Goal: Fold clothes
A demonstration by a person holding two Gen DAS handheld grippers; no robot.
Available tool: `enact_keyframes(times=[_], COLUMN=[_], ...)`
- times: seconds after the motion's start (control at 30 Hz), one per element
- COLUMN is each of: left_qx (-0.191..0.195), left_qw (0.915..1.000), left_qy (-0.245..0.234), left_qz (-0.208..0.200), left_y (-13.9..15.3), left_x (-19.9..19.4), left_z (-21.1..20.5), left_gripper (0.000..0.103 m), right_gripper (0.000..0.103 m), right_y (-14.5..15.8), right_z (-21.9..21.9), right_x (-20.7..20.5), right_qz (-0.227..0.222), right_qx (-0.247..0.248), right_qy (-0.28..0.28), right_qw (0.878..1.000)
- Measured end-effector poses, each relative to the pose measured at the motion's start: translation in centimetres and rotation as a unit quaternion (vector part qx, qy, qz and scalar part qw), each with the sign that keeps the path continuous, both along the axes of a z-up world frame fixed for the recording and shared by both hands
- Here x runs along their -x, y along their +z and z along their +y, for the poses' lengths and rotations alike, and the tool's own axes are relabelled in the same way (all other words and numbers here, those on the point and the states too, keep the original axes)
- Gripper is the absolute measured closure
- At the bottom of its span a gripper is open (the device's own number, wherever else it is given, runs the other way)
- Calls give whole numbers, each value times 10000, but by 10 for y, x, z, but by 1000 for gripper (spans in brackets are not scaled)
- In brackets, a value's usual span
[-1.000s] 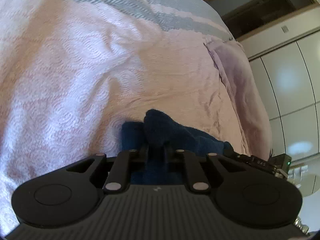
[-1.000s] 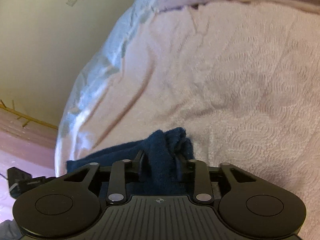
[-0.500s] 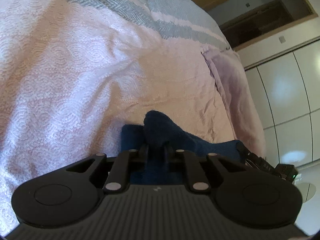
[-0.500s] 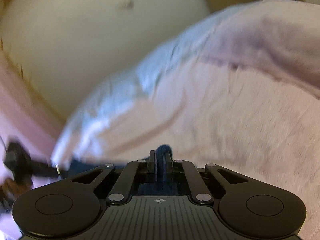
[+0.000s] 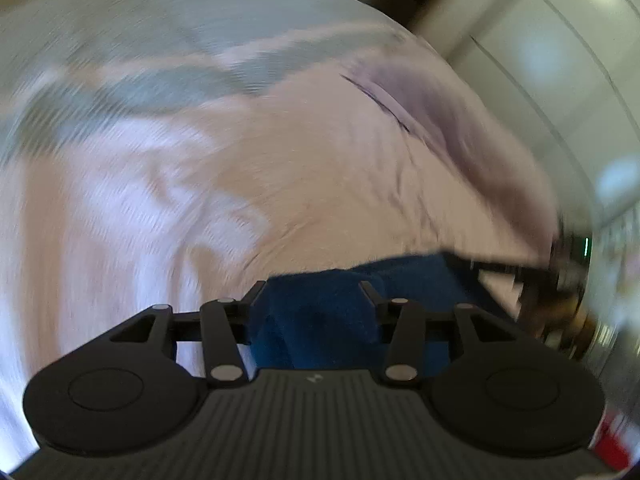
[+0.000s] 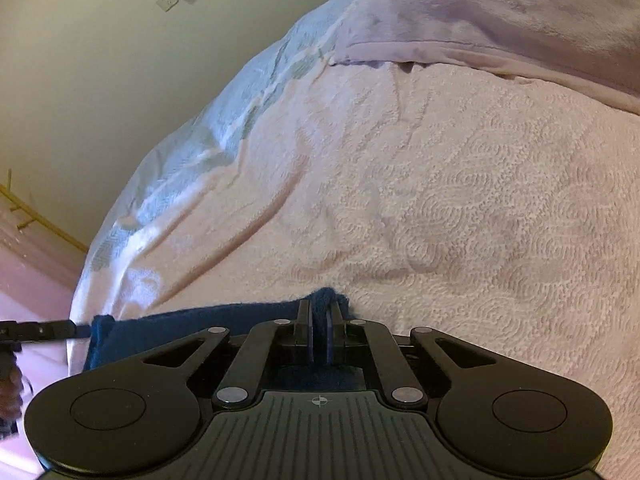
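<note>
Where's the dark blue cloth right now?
The dark blue cloth stretches over the pink bedspread between both tools: pinched in the right gripper and lying between the open fingers of the left gripper.

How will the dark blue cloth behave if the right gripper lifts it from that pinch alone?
Probably floppy: the dark blue cloth bunches into a ridge inside the right gripper and sags toward its far corner. Its fuzzy nap suggests it won't slip easily. With the left gripper open, that side would likely drape on the bedspread.
</note>
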State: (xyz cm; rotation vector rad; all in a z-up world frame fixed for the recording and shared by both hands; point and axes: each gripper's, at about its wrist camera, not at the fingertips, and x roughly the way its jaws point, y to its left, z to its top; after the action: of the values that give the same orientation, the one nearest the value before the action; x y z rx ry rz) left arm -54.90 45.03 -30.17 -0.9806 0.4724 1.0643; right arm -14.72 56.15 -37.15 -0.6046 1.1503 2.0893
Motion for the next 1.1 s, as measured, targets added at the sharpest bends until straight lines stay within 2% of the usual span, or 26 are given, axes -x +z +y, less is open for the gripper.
enact_keyframes(times=[0.1,0.17,0.2,0.23,0.37,0.4,0.5,0.57,0.6,0.63,0.67,0.7,0.77,0.87,0.93,1.0,1.1], left_qx=[-108,-257,-347,-411,-641,-697,-847,-809,-814,-843,-872,-900,-924,-735,-544,-399,-249], left_qw=[9967,9908,9865,9831,9769,9746,9625,9547,9522,9519,9515,9521,9590,9794,9888,9936,9961], left_qy=[-644,-1006,-1192,-1333,-1512,-1564,-1891,-2194,-2311,-2352,-2392,-2394,-2200,-1578,-1167,-846,-590], left_qz=[480,863,1068,1186,1365,1443,1752,1843,1823,1774,1726,1675,1527,1027,758,626,613], left_y=[-3,-8,-10,-12,-9,-7,-5,-7,-7,-6,-4,-2,5,11,7,0,-7], left_x=[-17,-27,-31,-32,-34,-35,-41,-47,-49,-48,-48,-46,-38,-15,-4,-1,-2], left_z=[13,15,15,13,6,4,3,8,9,9,10,10,6,4,6,10,15], left_gripper=[60,62,73,89,88,83,76,76,79,93,93,94,95,95,95,95,95], right_gripper=[99,99,99,99,99,99,99,99,99,99,99,99,99,100,100,100,100], right_y=[0,0,1,2,8,8,8,7,7,7,8,8,14,26,25,21,21], right_z=[3,4,5,5,6,7,8,10,9,9,8,7,2,-2,0,2,0], right_x=[-1,0,0,1,0,0,1,2,2,2,2,2,2,-3,-5,-2,-1], right_qz=[17,4,-12,-19,5,9,-7,-30,-36,-40,-45,-50,-76,-4,-30,-148,-187], right_qx=[72,92,85,58,-5,-3,36,76,63,44,25,6,-260,-618,-662,-655,-754], right_qy=[21,68,114,166,312,331,362,371,369,366,362,359,388,237,87,-23,-230], right_qw=[10000,9999,9999,9998,9995,9995,9993,9993,9993,9993,9993,9993,9989,9978,9978,9977,9967])
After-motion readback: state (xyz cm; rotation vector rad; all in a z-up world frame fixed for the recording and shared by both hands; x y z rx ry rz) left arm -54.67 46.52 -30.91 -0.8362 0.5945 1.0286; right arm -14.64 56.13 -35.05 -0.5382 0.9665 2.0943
